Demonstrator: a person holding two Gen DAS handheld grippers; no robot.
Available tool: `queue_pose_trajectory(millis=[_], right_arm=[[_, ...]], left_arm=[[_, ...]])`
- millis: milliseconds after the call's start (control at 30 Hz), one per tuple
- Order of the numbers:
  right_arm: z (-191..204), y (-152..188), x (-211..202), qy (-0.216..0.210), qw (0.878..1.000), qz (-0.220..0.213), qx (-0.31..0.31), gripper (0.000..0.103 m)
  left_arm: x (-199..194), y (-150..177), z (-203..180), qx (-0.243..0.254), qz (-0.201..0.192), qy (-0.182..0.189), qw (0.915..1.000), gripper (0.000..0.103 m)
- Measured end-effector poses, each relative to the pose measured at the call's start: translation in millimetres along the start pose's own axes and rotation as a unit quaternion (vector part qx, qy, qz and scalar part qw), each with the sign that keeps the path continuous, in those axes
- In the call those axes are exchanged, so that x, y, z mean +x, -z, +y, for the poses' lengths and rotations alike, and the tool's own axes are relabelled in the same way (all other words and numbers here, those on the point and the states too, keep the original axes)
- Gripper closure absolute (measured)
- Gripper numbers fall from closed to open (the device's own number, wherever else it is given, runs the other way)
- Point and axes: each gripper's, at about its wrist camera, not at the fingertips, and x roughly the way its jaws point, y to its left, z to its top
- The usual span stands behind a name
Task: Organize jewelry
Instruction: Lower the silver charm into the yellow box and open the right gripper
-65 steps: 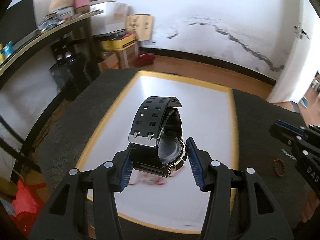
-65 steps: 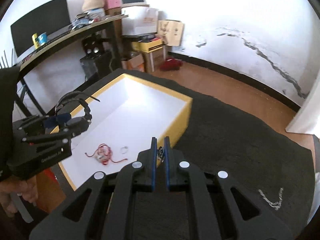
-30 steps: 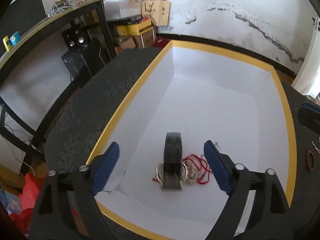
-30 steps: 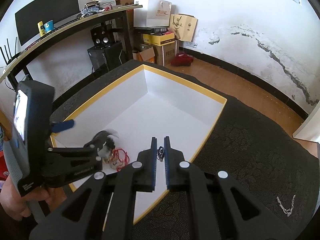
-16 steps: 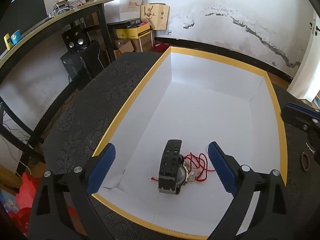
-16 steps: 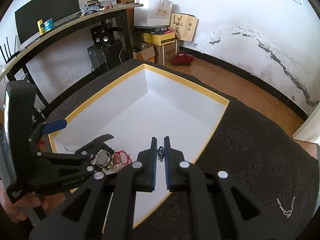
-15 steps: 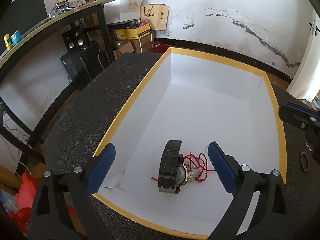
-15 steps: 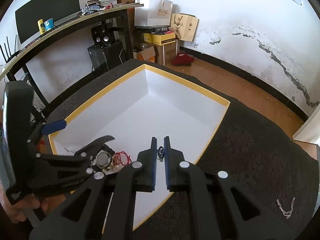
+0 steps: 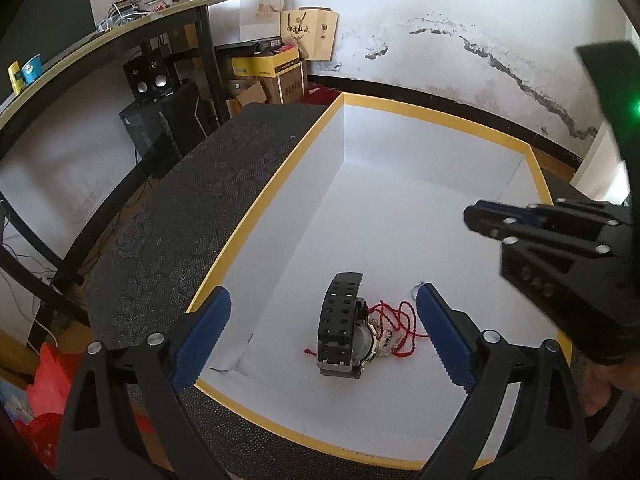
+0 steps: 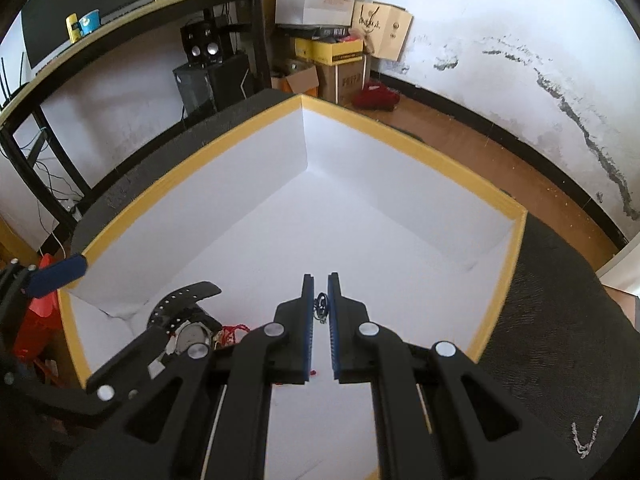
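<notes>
A black wristwatch [image 9: 344,330] lies on its side in the white, yellow-rimmed box [image 9: 264,204], beside a red cord with a charm [image 9: 394,330]. My left gripper [image 9: 322,320] is open and empty, its fingers either side of the watch and above it. My right gripper [image 10: 319,298] is shut on a small dark ring-like piece [image 10: 321,307] and hangs over the box floor. In the left wrist view the right gripper [image 9: 476,216] comes in from the right. The watch [image 10: 182,312] and cord [image 10: 234,330] show at the lower left of the right wrist view.
The box sits on a dark patterned cloth [image 9: 180,216]. A silver chain [image 10: 584,438] lies on the cloth right of the box. A desk [image 9: 100,48], speakers and cardboard boxes [image 9: 276,76] stand behind.
The left gripper let go of the watch in the box, opened and drew back. The right gripper, still shut on its small piece, moved over the box.
</notes>
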Motion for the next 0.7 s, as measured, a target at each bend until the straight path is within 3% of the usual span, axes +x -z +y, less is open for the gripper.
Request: queue_pose_trajectory(millis=[700], right_arm=[[-11.9, -4.0, 14.1, -0.002, 1.000, 0.011, 0.028, 0.096]], left_arm=[[2.7, 2.4, -4.5, 0.009, 0.005, 0.002, 0.9999, 0.011]])
